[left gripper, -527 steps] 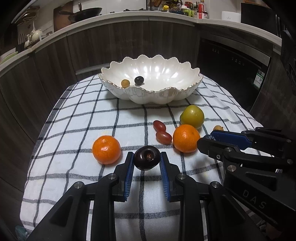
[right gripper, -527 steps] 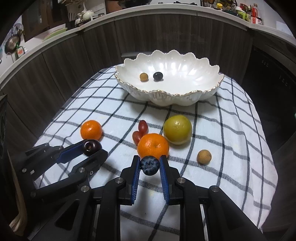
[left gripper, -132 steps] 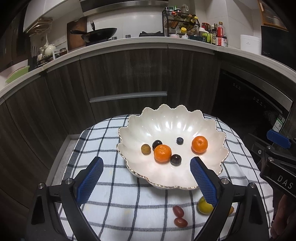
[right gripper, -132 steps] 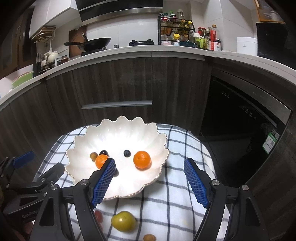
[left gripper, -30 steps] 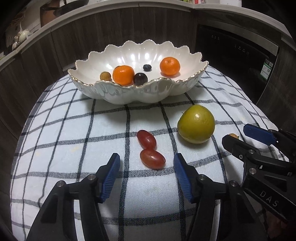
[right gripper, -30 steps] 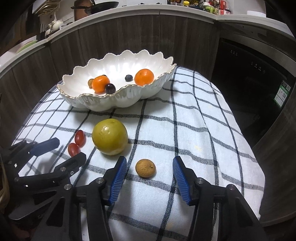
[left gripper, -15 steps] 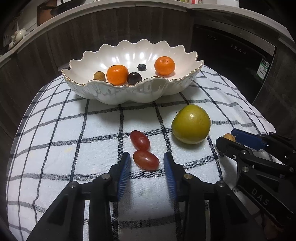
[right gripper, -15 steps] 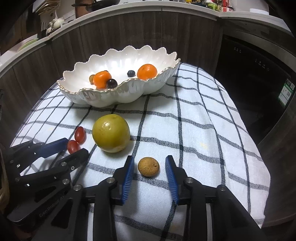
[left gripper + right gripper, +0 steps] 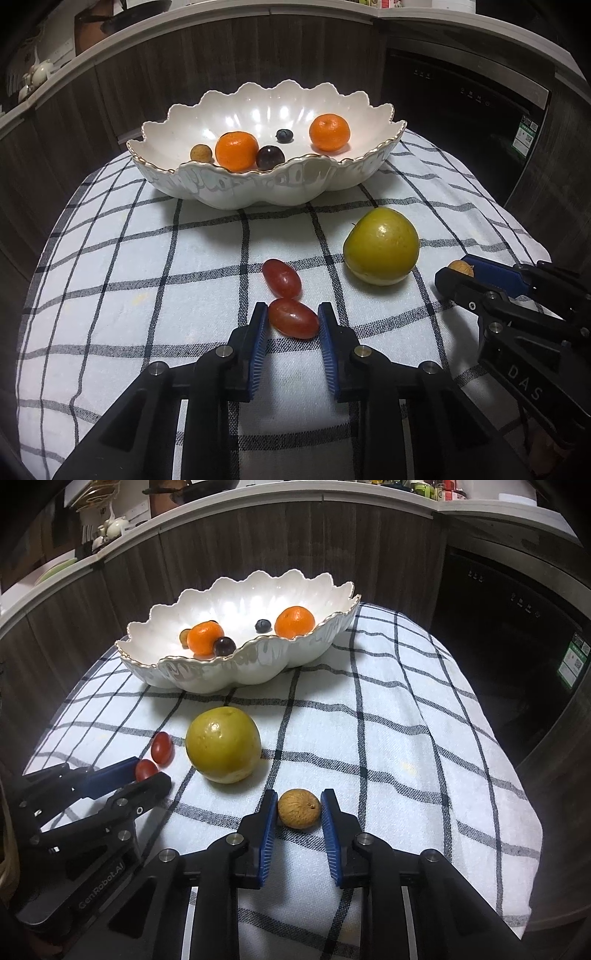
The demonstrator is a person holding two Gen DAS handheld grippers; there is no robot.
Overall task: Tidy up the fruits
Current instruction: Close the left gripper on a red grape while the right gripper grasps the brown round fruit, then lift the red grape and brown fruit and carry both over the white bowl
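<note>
"DAS" printed on right tool (image 9: 460, 275) body; "GenRobot.AI" printed on left tool (image 9: 147, 771) body.

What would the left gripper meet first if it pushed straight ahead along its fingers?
The left gripper already brackets the near red grape; that comes first. Just beyond lies the second grape, seemingly touching it, then the white bowl further on.

The left claw (image 9: 146, 775) is hiding part of the near red grape (image 9: 146, 769); the bowl's front rim (image 9: 258, 173) is cutting off the fruits' undersides.
</note>
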